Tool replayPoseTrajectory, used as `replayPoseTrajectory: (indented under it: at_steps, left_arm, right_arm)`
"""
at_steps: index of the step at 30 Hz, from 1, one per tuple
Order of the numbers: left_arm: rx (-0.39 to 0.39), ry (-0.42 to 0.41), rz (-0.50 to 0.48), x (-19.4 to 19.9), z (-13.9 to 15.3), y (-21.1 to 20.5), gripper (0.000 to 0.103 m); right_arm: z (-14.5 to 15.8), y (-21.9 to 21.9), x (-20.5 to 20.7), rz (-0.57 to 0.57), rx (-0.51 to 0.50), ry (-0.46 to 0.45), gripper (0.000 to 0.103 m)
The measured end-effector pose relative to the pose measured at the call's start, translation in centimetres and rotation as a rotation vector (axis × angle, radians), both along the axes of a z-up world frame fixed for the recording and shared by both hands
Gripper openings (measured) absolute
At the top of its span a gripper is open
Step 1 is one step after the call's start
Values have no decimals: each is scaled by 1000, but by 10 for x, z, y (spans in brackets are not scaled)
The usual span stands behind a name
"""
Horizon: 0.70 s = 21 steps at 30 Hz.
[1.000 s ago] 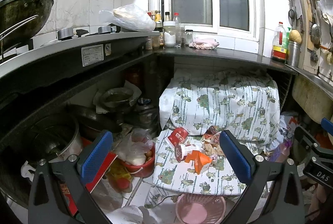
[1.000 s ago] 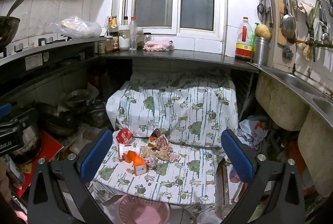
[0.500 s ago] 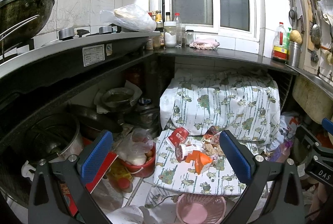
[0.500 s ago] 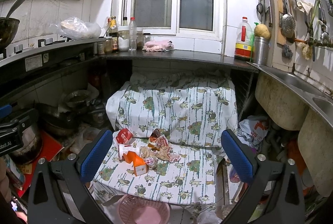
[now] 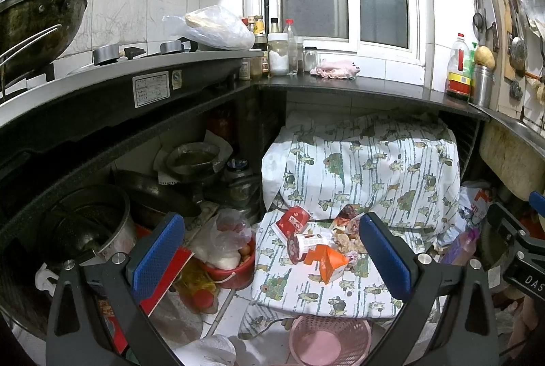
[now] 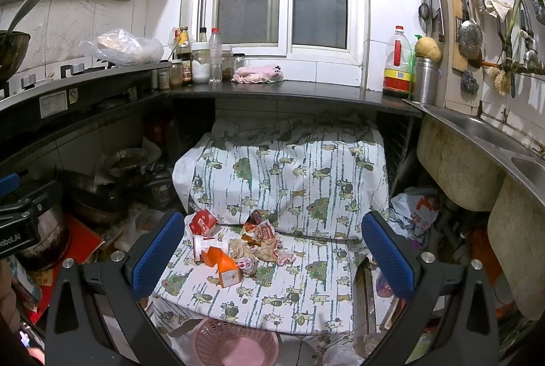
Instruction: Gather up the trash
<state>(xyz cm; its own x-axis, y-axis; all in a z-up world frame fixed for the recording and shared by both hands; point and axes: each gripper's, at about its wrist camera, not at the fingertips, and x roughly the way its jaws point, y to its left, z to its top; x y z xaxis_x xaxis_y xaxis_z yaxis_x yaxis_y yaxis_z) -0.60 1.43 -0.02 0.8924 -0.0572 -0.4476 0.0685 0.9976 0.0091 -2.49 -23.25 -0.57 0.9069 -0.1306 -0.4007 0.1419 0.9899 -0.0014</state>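
A pile of trash lies on a low surface covered by a patterned cloth [image 6: 299, 284]: an orange carton [image 6: 223, 265] [image 5: 325, 262], a red-and-white cup [image 5: 293, 219] [image 6: 202, 223], a white carton [image 6: 207, 245], crumpled wrappers and tissue [image 6: 262, 245]. A pink mesh basket [image 6: 235, 344] [image 5: 328, 340] stands on the floor in front of the cloth. My left gripper [image 5: 272, 258] is open and empty, above and short of the trash. My right gripper [image 6: 272, 255] is open and empty, also short of the pile.
Pots and pans [image 5: 88, 226] fill the space under the left counter, with a red bucket [image 5: 231, 270] of bags beside the cloth. A dark counter [image 6: 289, 92] with bottles runs overhead. A sink [image 6: 477, 134] is at right, plastic bags [image 6: 415, 209] below it.
Both grippers have barely drifted; the scene and the open jaws are the same as before.
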Motion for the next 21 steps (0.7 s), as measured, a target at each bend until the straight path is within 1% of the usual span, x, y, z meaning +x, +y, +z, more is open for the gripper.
replayPoseTrajectory:
  at_steps: [11, 17, 19, 21]
  left_arm:
    - [-2, 5, 3, 0, -1, 0, 103]
    - [-13, 24, 5, 2, -8, 9, 103]
    - [-6, 30, 15, 6, -10, 9, 103]
    - [17, 29, 48, 13, -13, 5, 103]
  right_arm:
    - [-1, 0, 0, -1, 3, 1, 103]
    - [-2, -1, 1, -2, 2, 0, 103]
    - [-3, -1, 1, -3, 3, 1, 103]
    - [-3, -2, 5, -3, 6, -7, 103]
